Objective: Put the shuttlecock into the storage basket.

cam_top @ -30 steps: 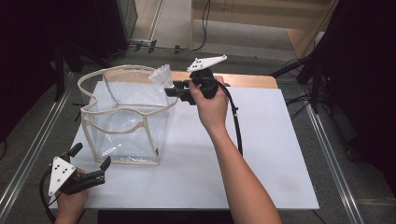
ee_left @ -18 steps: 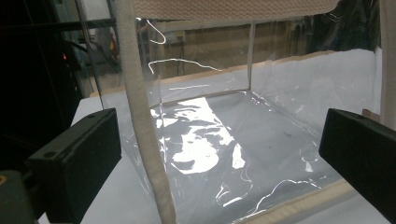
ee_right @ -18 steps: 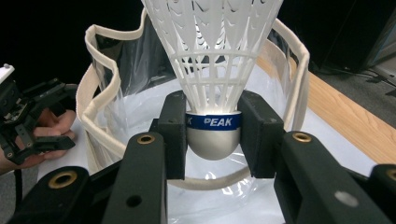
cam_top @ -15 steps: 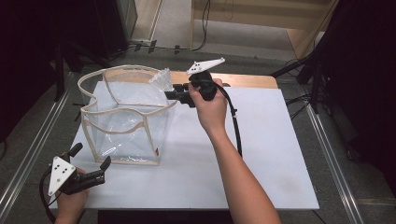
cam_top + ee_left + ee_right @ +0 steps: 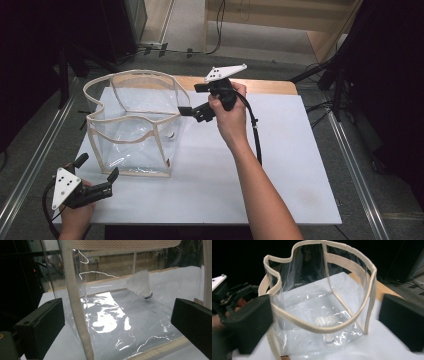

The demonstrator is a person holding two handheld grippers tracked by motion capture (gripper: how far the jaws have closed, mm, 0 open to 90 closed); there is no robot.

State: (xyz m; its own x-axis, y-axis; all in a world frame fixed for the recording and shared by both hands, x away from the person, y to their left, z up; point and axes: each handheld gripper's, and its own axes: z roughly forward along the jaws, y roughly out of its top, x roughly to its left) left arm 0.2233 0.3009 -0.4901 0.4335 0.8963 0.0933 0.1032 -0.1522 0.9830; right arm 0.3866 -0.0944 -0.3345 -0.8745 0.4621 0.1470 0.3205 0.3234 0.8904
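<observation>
The right gripper hangs at the clear bag's rim, its jaws just sprung wide and empty; what looks like a shuttlecock lies inside. The left gripper, open, waits near the bag's front corner.

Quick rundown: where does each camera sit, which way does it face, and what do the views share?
High view: above the person's side, looking forward and down on the white table; both forearms, left gripper, right gripper.
Left gripper view: low at the table's near corner, looking along its open jaws into the clear bag; a shuttlecock lies inside.
Right gripper view: at the bag's far side, looking back toward the person; its jaws have just opened, nothing between them.
Shared: bag in all three; shuttlecock in both gripper views.
</observation>
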